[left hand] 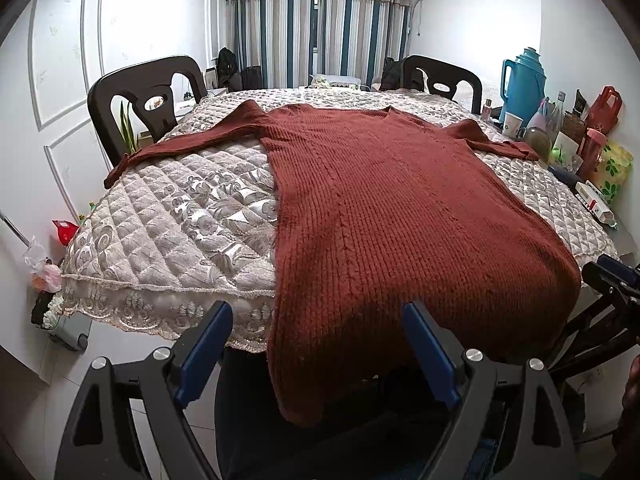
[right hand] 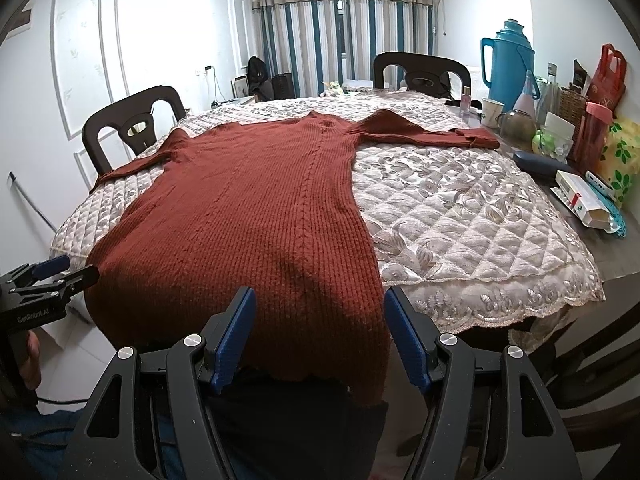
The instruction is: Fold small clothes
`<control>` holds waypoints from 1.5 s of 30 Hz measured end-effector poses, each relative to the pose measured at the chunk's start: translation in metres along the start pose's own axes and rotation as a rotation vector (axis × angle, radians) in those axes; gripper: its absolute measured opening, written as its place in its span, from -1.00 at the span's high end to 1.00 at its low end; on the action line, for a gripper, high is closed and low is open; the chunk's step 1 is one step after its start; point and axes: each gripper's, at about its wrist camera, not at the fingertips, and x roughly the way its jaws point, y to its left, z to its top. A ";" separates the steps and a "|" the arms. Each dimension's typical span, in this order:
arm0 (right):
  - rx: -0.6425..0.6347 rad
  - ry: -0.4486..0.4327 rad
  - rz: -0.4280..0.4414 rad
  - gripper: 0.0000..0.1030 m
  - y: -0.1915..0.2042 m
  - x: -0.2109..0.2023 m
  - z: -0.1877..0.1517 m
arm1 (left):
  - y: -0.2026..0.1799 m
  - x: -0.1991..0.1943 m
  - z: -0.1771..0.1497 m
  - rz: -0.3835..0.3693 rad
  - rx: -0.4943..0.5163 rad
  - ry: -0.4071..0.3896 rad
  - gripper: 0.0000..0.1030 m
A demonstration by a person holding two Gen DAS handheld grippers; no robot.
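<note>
Quilted cloth [left hand: 168,216] covers our table, and the rust-red sweater [left hand: 380,208] lies flat across the frame centre, sleeves spread toward the upper corners, hem drooping over the near edge. We hold our left gripper [left hand: 316,352] and right gripper [right hand: 320,336] wide apart at the bottom, grasping nothing. We judge no fold made yet; everything remains.

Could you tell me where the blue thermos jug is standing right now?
The blue thermos jug stands upright at the table's far right edge in both views, just behind the white cup and beyond the sweater's right sleeve.
</note>
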 end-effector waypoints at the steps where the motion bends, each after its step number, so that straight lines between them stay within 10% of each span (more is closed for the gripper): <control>1: 0.000 0.000 -0.001 -0.29 0.000 0.000 0.000 | 0.000 0.000 0.000 0.000 0.001 0.000 -0.72; 45: 0.009 -0.008 0.011 -0.29 0.000 0.001 0.004 | -0.002 0.003 0.007 0.004 0.011 0.001 -0.72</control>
